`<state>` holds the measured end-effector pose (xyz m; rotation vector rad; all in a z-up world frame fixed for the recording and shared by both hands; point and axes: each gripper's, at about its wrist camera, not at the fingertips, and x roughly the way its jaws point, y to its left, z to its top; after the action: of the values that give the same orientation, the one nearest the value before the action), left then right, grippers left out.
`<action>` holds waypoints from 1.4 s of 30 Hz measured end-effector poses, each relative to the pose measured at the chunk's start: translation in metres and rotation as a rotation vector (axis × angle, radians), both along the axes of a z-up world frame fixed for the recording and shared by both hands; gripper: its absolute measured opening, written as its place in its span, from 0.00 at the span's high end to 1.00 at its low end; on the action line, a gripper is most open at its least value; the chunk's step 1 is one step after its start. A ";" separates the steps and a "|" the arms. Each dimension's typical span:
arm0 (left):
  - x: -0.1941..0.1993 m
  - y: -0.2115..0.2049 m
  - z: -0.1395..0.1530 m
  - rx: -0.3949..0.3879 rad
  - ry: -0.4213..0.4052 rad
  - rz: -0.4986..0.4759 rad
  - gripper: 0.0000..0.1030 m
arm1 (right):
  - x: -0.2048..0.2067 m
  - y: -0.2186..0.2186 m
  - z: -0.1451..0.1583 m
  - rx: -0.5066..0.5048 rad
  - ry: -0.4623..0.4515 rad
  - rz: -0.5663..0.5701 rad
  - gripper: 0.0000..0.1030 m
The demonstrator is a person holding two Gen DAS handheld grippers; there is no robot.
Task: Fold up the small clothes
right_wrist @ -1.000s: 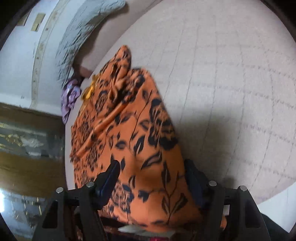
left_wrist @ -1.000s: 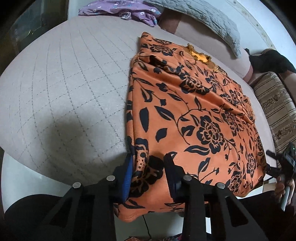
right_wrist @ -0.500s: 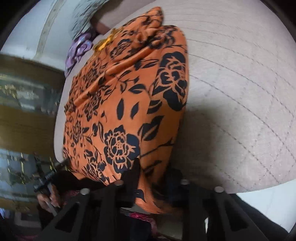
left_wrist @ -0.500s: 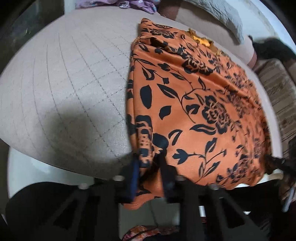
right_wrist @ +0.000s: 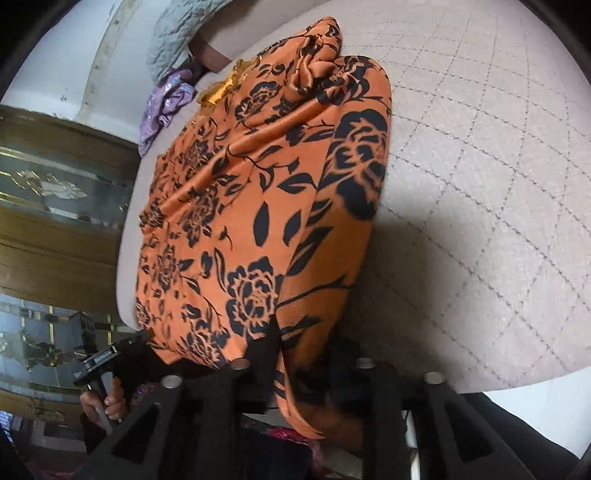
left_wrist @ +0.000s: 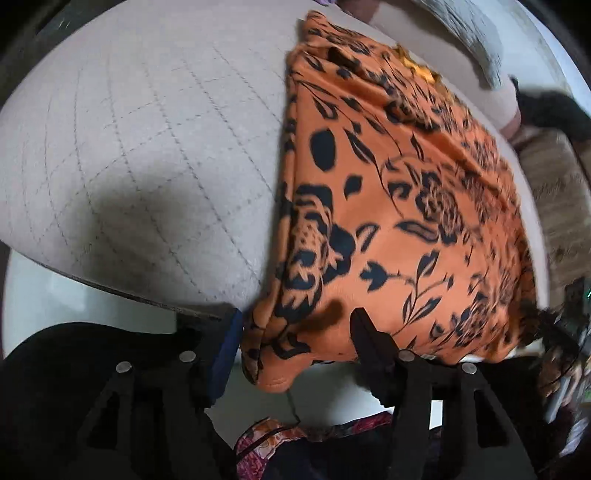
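Note:
An orange garment with black flowers (left_wrist: 399, 192) lies spread on a quilted beige bed (left_wrist: 140, 147), its near hem hanging over the edge. My left gripper (left_wrist: 295, 332) is open, its fingers apart on either side of the near left corner of the hem, which hangs loose between them. In the right wrist view the same garment (right_wrist: 258, 206) runs away from me. My right gripper (right_wrist: 299, 354) is shut on the near right corner of the hem, with cloth draping below the fingers.
A grey quilted pillow (left_wrist: 465, 33) and a purple cloth (right_wrist: 166, 103) lie at the head of the bed. A striped cushion (left_wrist: 554, 192) is at the right. A wooden and glass cabinet (right_wrist: 55, 221) stands beyond the bed.
My left gripper was shut on the hem corner half a second ago and has now opened. My right gripper closed on its corner and stays shut.

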<state>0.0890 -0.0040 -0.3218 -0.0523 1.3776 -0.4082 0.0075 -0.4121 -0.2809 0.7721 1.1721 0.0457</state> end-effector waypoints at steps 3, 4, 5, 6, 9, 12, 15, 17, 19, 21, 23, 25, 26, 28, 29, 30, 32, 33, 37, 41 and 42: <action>-0.006 -0.012 -0.014 0.057 0.035 -0.049 0.36 | -0.005 0.008 0.001 -0.020 0.002 0.020 0.32; -0.006 -0.015 -0.018 0.078 0.041 -0.053 0.37 | -0.005 0.011 0.003 -0.053 -0.002 0.031 0.32; -0.007 -0.018 -0.021 0.087 0.045 -0.054 0.37 | -0.007 0.009 0.001 -0.073 -0.004 0.042 0.32; -0.007 -0.019 -0.021 0.080 0.045 -0.053 0.42 | -0.006 0.013 0.001 -0.098 0.004 0.058 0.32; -0.010 -0.023 -0.020 0.031 0.049 -0.074 0.74 | -0.006 0.020 0.000 -0.176 0.027 0.097 0.64; -0.013 -0.027 -0.015 0.006 0.044 -0.088 0.92 | -0.009 0.019 -0.001 -0.142 0.052 0.110 0.85; -0.016 -0.023 -0.002 -0.021 0.034 -0.116 0.93 | -0.013 0.022 0.013 -0.114 0.006 0.122 0.86; -0.019 -0.019 0.010 -0.045 0.021 -0.129 0.94 | -0.016 0.020 0.026 -0.079 -0.037 0.129 0.86; -0.018 -0.014 0.021 -0.071 0.006 -0.137 0.94 | -0.019 0.017 0.033 -0.062 -0.046 0.130 0.86; -0.017 -0.013 0.023 -0.086 0.011 -0.132 0.94 | -0.022 0.013 0.029 -0.078 -0.005 0.121 0.86; -0.012 -0.016 0.017 -0.063 0.023 -0.132 0.94 | -0.022 0.010 0.019 -0.059 0.044 0.118 0.83; -0.009 -0.020 0.003 -0.016 0.038 -0.127 0.93 | -0.019 0.004 0.005 -0.018 0.103 0.076 0.82; -0.008 -0.022 0.000 -0.002 0.048 -0.123 0.92 | -0.017 0.003 -0.001 -0.008 0.121 0.074 0.77; -0.006 -0.027 -0.006 0.026 0.068 -0.114 0.85 | -0.015 0.007 -0.010 -0.022 0.147 0.079 0.69; -0.005 -0.029 -0.009 0.034 0.083 -0.112 0.83 | -0.016 0.007 -0.013 -0.027 0.152 0.081 0.68; -0.004 -0.028 -0.012 0.034 0.096 -0.111 0.82 | -0.017 0.008 -0.013 -0.030 0.151 0.082 0.67; -0.003 -0.029 -0.013 0.029 0.104 -0.103 0.82 | -0.017 0.008 -0.013 -0.034 0.139 0.087 0.67; -0.004 -0.029 -0.013 0.026 0.100 -0.106 0.82 | -0.017 0.009 -0.012 -0.041 0.136 0.093 0.67; -0.008 -0.014 0.003 -0.010 0.068 -0.154 0.94 | -0.012 0.028 0.008 -0.086 0.080 0.172 0.83; 0.004 -0.009 0.036 -0.169 0.084 -0.180 0.95 | -0.008 0.026 0.043 -0.058 -0.028 0.172 0.86; 0.011 -0.006 0.046 -0.205 0.081 -0.177 0.95 | -0.007 0.022 0.053 -0.051 -0.064 0.172 0.86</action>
<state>0.0995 -0.0103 -0.2763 -0.1167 1.4207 -0.7020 0.0004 -0.3897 -0.2283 0.6194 1.1717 0.1809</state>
